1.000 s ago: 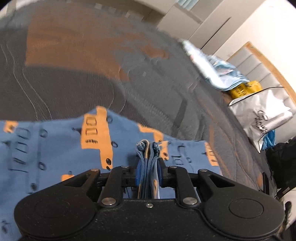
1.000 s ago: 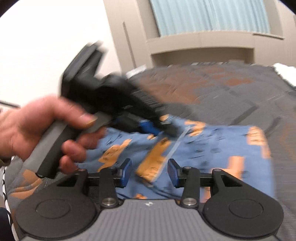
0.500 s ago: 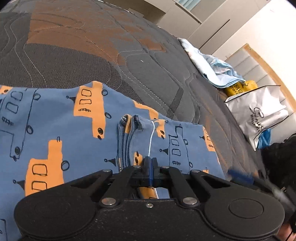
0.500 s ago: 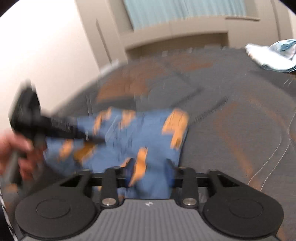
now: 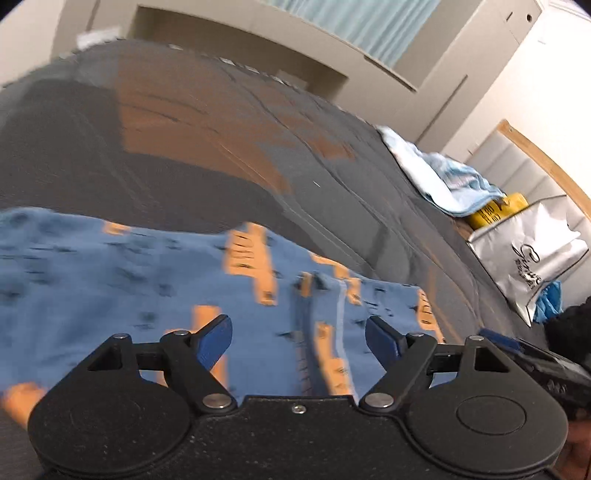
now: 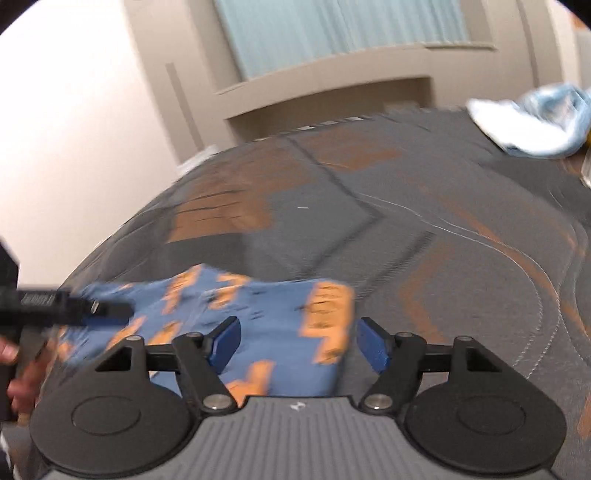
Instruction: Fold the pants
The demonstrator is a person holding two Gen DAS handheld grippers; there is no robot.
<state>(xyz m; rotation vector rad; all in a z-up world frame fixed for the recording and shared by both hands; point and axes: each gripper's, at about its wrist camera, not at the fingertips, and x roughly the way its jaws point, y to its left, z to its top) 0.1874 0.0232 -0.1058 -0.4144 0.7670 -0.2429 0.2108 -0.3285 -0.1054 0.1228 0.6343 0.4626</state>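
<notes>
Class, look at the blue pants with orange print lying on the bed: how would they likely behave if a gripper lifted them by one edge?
The pants would probably droop, since the thin fabric lies flat on the quilt. The stacked layers at the folded edge might slide apart. They look light and unlikely to break.

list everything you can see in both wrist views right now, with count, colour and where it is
pants: one, blue with orange print, lying flat on the near part of the bed
bedspread: one, grey with orange patches, covering the bed
crumpled cloth: one, pale blue and white, far right edge of the bed
yellow item: one, behind the cloth, partly hidden
bag: one, silver-white with dark lettering, off the right side of the bed
curtain: pale blue-green, on the far wall
left gripper: black with blue pads, jaws opening, above the pants, gripping nothing
right gripper: black and grey with blue pads, jaws opening, above the pants' right edge
hand: one, gripping the left gripper's handle
</notes>
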